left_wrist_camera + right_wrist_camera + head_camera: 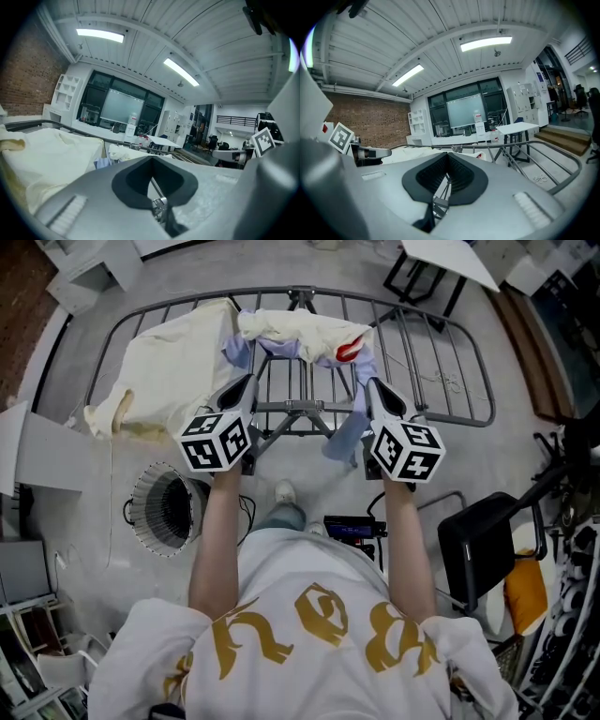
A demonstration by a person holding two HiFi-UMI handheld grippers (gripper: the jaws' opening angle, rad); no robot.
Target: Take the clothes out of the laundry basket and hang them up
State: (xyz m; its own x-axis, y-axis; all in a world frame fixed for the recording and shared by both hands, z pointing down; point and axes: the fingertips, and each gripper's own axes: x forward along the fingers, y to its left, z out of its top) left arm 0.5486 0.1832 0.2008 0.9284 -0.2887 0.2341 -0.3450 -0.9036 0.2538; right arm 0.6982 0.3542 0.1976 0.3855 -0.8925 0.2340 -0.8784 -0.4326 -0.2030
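Open-plan loft workspace, part lab, part office

A brick wall [375,124] and ribbed white ceiling [440,33] with strip lights [485,43] over a bare concrete floor [469,460] — white shelving [63,93], a white table [515,127], a black office chair [483,545] and a railed mezzanine [234,119].

light: even, cool, from ceiling strips [100,35] | shadows: soft | gripper views: fisheye, dark vignetted corners, near parts blurred
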